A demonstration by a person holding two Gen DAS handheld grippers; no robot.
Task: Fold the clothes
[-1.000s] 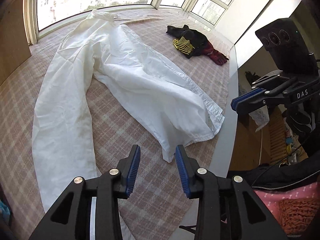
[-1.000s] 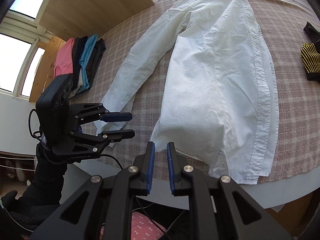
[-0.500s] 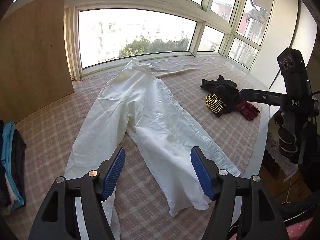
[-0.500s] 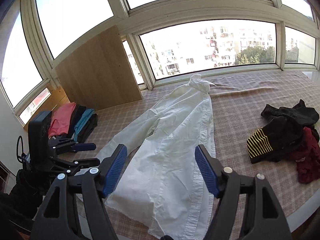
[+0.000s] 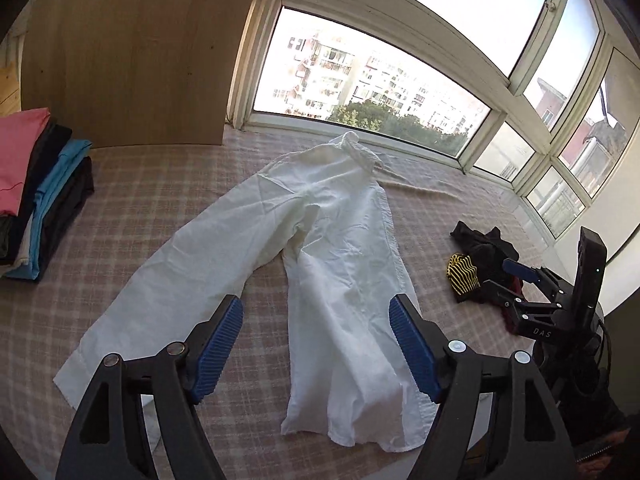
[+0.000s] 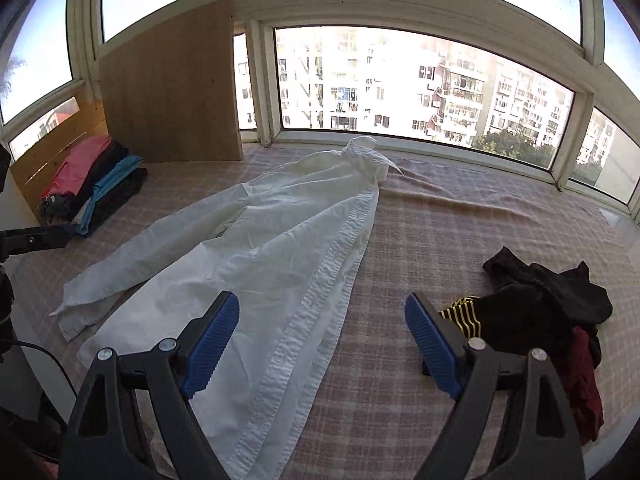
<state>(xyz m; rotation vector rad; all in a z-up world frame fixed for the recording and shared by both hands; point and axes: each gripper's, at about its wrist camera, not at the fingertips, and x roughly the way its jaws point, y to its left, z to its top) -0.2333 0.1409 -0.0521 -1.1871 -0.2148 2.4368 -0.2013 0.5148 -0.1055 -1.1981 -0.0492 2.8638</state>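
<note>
A white long-sleeved shirt (image 5: 340,248) lies folded lengthwise on the pink checked surface, collar toward the window, one sleeve spread out to the left; it also shows in the right wrist view (image 6: 280,248). My left gripper (image 5: 316,344) is open and empty, held above the shirt's lower part. My right gripper (image 6: 320,340) is open and empty, held above the shirt's button edge near the hem. The right gripper also shows at the right in the left wrist view (image 5: 524,280).
A stack of folded clothes (image 5: 36,196), pink, black and blue, stands at the left by a wooden board (image 5: 132,52); it also shows in the right wrist view (image 6: 96,180). A heap of unfolded dark, striped and red clothes (image 6: 544,312) lies at the right. Windows run along the far edge.
Both grippers have opened wide and risen away from the shirt's hem. The views have tilted up from the surface toward the windows. The shirt lies still.
</note>
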